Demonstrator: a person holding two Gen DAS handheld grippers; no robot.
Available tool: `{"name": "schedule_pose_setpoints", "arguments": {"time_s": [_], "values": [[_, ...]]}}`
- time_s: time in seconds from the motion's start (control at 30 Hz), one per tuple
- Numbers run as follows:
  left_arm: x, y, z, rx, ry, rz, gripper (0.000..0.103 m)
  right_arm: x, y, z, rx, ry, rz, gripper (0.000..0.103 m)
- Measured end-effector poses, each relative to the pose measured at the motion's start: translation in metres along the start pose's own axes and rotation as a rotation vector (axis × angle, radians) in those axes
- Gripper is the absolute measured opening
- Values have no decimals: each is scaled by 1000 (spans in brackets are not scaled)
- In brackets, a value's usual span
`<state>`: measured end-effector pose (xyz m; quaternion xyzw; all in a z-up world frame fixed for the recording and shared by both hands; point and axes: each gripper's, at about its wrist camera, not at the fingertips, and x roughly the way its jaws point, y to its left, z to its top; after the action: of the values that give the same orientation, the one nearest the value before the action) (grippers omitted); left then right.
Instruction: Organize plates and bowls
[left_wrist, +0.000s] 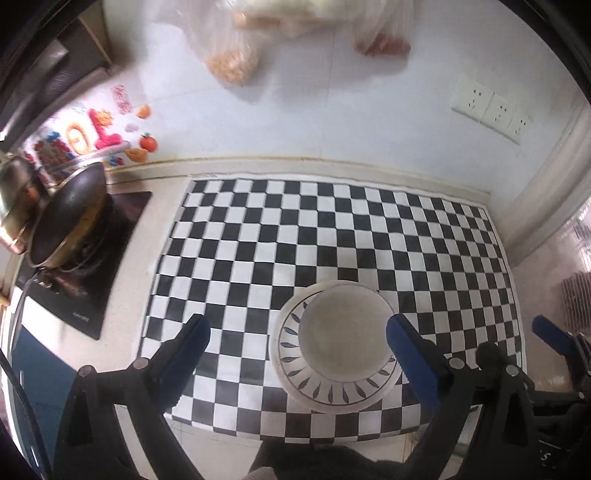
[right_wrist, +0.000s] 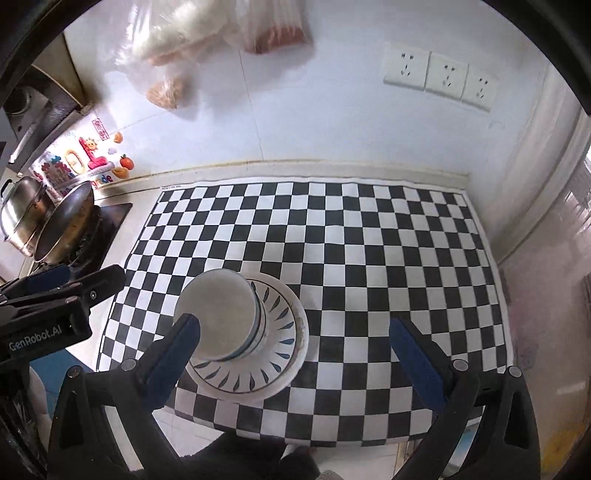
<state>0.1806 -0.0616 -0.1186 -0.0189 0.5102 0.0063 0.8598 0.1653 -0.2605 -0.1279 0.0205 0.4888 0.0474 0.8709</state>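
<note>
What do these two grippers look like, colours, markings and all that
Both are alike. The left gripper has a black plastic frame with two tapered fingers, blue pads on their inner faces and round silver fasteners along the frame. The right gripper matches. From the right wrist view, the left gripper's body carries white "GenRobot.AI" lettering. No sleeves show.
</note>
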Motion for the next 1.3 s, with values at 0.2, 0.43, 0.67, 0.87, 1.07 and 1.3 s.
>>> {"name": "schedule_pose_setpoints", "arguments": {"time_s": [0.2,0.43,0.67,0.87,1.07,1.3], "values": [[-43,-8,-22,-5,-83,33,98,-48,-6,-23,-8,-75,-15,103],[-85,-16,-52,-3,-103,45,98,-106,-2,-48,-34,-127,-11,103],[-125,-10,-73,-5,-142,27,101,-161,6,-64,-25,-208,-34,103],[-158,1,-93,26,-177,33,101,-205,21,-85,-9,-272,-84,103],[-183,13,-115,23,-197,48,101,-229,27,-104,15,-272,-100,103],[-195,24,-131,-1,-205,45,101,-245,30,-120,18,-272,-113,103]]}}
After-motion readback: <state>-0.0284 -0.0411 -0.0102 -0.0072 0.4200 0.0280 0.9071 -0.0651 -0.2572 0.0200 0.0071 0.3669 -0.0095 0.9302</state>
